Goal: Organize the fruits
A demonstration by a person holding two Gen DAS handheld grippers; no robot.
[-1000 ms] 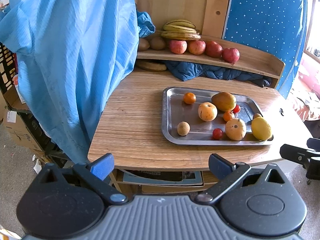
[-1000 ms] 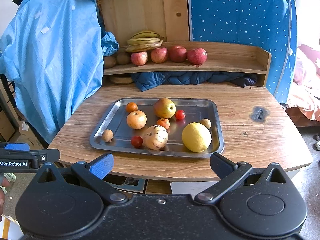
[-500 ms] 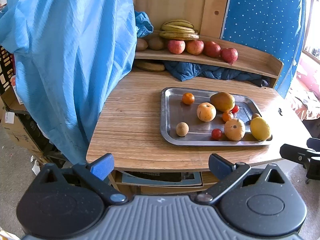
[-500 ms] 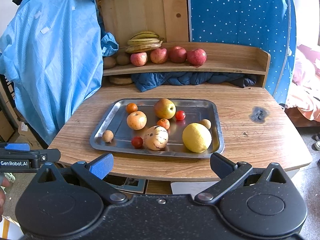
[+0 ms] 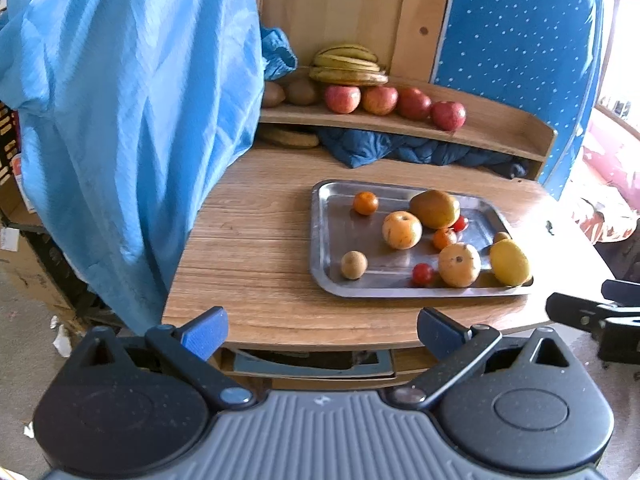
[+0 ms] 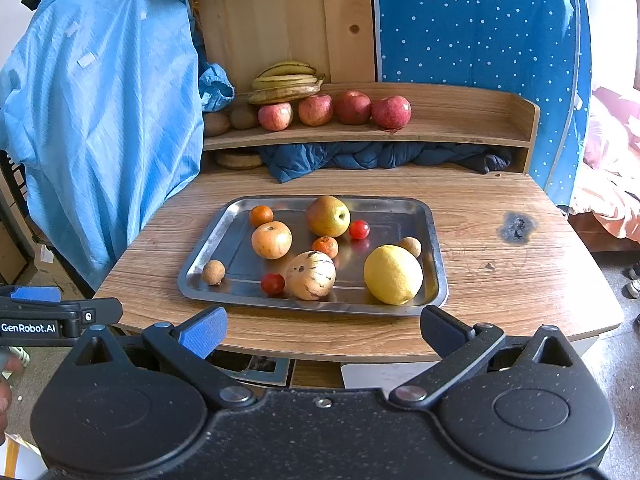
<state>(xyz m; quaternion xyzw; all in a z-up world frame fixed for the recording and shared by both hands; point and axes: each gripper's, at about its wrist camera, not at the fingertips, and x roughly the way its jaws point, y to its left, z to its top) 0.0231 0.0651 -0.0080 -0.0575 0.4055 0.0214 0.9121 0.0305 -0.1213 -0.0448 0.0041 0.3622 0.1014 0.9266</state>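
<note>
Wooden table (image 6: 500,280) carries the steel tray (image 6: 436,240) of fruit, dead ahead of the wide-open right gripper (image 6: 320,330); the left gripper (image 5: 320,330), also wide, sits off to its left.

Light blue cloth (image 6: 100,128) hanging far left of the claw, draped past the wooden table (image 6: 500,280) edge. Dark blue quilted fabric (image 6: 372,158) bunched ahead, tucked beneath the shelf (image 6: 460,128). Dark scorch-like mark (image 6: 516,227) on tabletop, ahead-right. Pinkish bedding (image 6: 612,184), possibly, at far right.

Wide-open right gripper (image 6: 322,330) before steel tray (image 6: 434,240) of loose fruit on wooden table (image 6: 500,280)
</note>
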